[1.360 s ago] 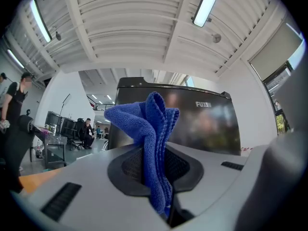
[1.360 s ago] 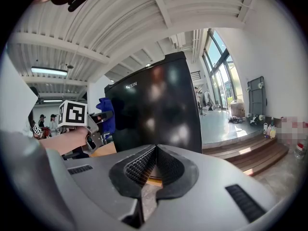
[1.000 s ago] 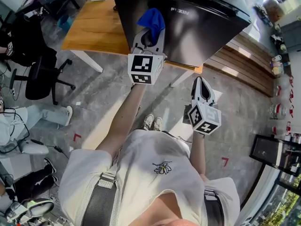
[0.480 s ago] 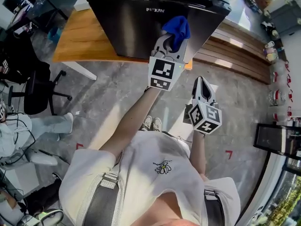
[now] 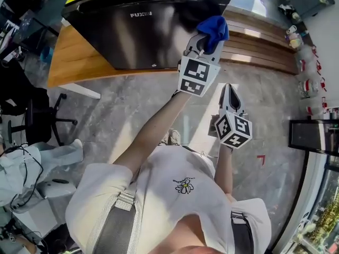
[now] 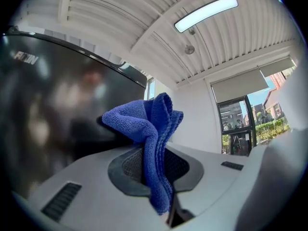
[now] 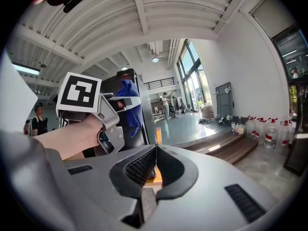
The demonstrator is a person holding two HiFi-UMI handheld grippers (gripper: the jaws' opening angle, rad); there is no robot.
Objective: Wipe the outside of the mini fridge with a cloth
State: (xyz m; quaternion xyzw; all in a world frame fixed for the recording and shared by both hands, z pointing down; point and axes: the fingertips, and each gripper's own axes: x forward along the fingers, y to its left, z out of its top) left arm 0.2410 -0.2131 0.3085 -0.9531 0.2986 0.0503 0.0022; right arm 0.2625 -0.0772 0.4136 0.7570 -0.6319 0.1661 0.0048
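The fridge [image 5: 143,30] stands on a table [image 5: 69,67]. It looks rigid, glossy and heavy, so it should take firm pressure. The cloth [image 6: 149,129] sits at its right front corner, soft and light, pinched mid-fold between the closed jaws of the left gripper [image 5: 205,40]. The right gripper [image 7: 155,160] hangs lower, jaws together, empty.

We find the mini fridge [image 5: 143,30] on the worktop [image 5: 74,62], cloth [image 5: 214,28] at its right front corner, our right gripper [image 5: 229,89] nearer us, well apart.
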